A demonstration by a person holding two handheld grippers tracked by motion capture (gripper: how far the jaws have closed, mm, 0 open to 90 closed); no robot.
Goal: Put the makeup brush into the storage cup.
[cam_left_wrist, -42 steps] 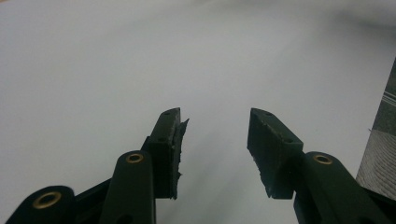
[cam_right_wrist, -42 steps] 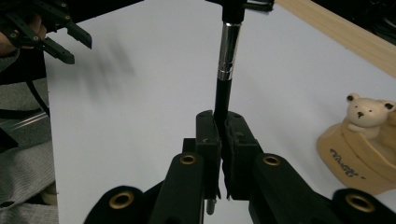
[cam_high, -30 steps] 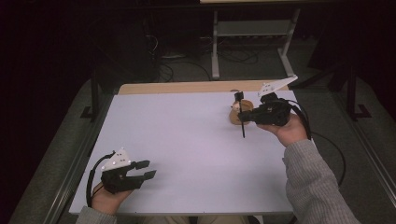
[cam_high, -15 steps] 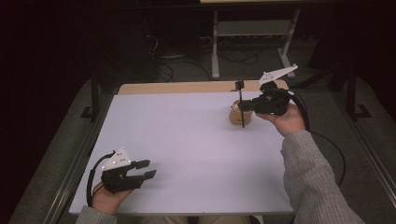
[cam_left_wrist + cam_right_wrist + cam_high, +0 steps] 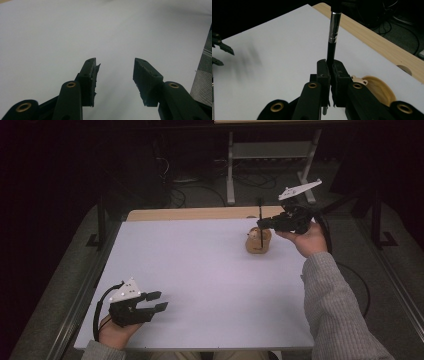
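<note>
Since a moment ago, my right gripper (image 5: 263, 222) has lifted the thin black stick (image 5: 333, 37) up and toward the far edge of the white table (image 5: 200, 280). Its jaws squeeze the stick tight. I think it is coming out of the small tan holder (image 5: 258, 241). What is inside the holder, I cannot tell. My left gripper (image 5: 115, 76) rests half open, holding nothing.

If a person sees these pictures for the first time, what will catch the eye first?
First, the right gripper at the far right of the white table, shut on a thin black stick with a silver band, held upright. Just below it stands a small tan wooden holder. The left gripper rests at the near left corner, jaws apart with nothing between them.
</note>
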